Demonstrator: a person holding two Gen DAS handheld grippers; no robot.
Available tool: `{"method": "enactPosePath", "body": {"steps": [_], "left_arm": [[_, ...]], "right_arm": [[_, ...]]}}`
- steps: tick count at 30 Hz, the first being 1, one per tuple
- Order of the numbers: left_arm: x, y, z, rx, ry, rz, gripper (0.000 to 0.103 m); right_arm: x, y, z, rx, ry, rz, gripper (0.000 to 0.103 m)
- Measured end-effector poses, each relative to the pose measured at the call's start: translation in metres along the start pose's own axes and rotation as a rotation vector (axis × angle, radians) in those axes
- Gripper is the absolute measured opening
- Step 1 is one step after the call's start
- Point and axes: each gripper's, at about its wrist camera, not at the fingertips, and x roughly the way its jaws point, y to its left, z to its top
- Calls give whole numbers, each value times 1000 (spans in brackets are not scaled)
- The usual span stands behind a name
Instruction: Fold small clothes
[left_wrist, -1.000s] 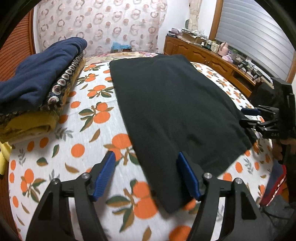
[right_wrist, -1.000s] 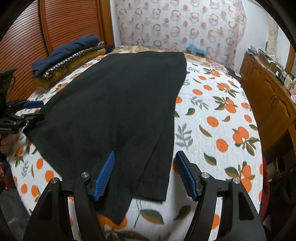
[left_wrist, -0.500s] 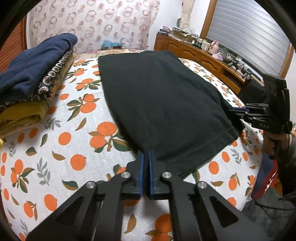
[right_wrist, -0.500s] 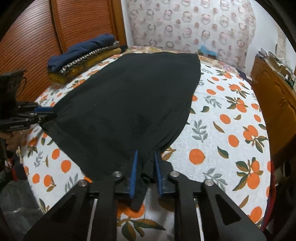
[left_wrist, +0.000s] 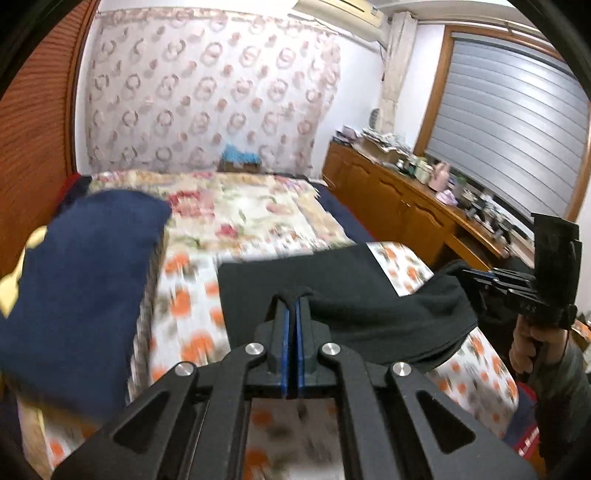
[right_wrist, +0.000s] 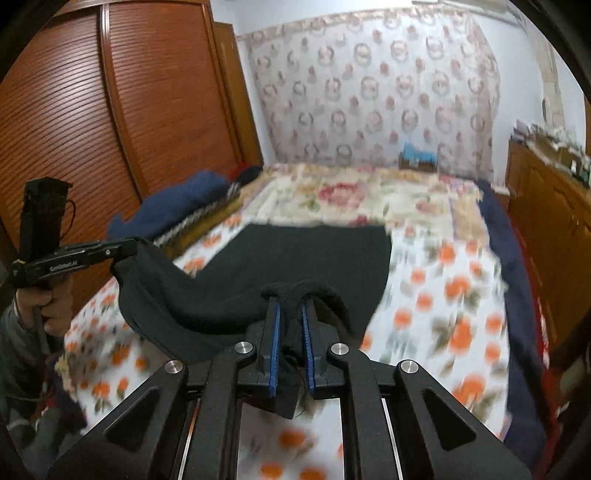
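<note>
1. Black knit fabric: the black garment (left_wrist: 332, 273) lies on the bed (left_wrist: 192, 306), its far part flat on the sheet, its near edge raised off the sheet and held at two corners.
2. Left gripper (left_wrist: 291, 306): the blue pads are pressed together on a small fold of the garment's near-left corner, which bunches over the fingertips. In the right wrist view the same gripper (right_wrist: 129, 248) shows from the side, closed on the raised corner, with a hand (right_wrist: 55, 306) around its grip.
3. Right gripper (right_wrist: 290, 306): the jaws have just been closing and now pinch a thicker bunch of the garment's near-right corner; cloth fills the narrow gap between the pads and hangs below them. In the left wrist view this gripper (left_wrist: 476, 275) appears at the right, the fabric drawn up to it.
4. Between the two held corners the hem sags in a shallow curve above the orange-print sheet (right_wrist: 454, 295).
5. Stack of folded clothes (left_wrist: 81, 288), a navy piece on top, sits on the bed's left side, beside the garment and apart from it.
6. Wooden sideboard (left_wrist: 399, 206) stands along the bed's right side; the view is motion-blurred.
</note>
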Motion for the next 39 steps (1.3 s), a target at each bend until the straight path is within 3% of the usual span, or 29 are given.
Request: {"method": "enactPosePath", "body": {"steps": [6,10,12,14,15,16,20,27,33,39], "left_arm": [[66,29,40,-40,20,83,0],[101,38,41,-50,72,109,2],[109,40,39,-41,85,121,4],[108,36,39,-26,75,127,16],[105,33,40,-10,62,134,32],[101,32,40,5,49,130,40],[93,25,39,36,55,85,57],[99,21,11,72,136,84,58],[129,37,6,26,202,154,58],[154,46,12,29,209,226,58]], "right_arm": [[65,-53,51,44,32,-51,8],[107,-81,58,98,92,-73,11],[121,-87,59,103,107,-90,17],[126,-94,60,106,110,-111,24],[127,-97,62,113,106,-124,29],[125,-99,63,112,99,-130,30],[112,-89,63,55,75,-142,33],[100,-70,44,-40,100,-107,49],[141,-75,40,-38,169,-107,50],[172,-100,48,27,195,-142,50]]}}
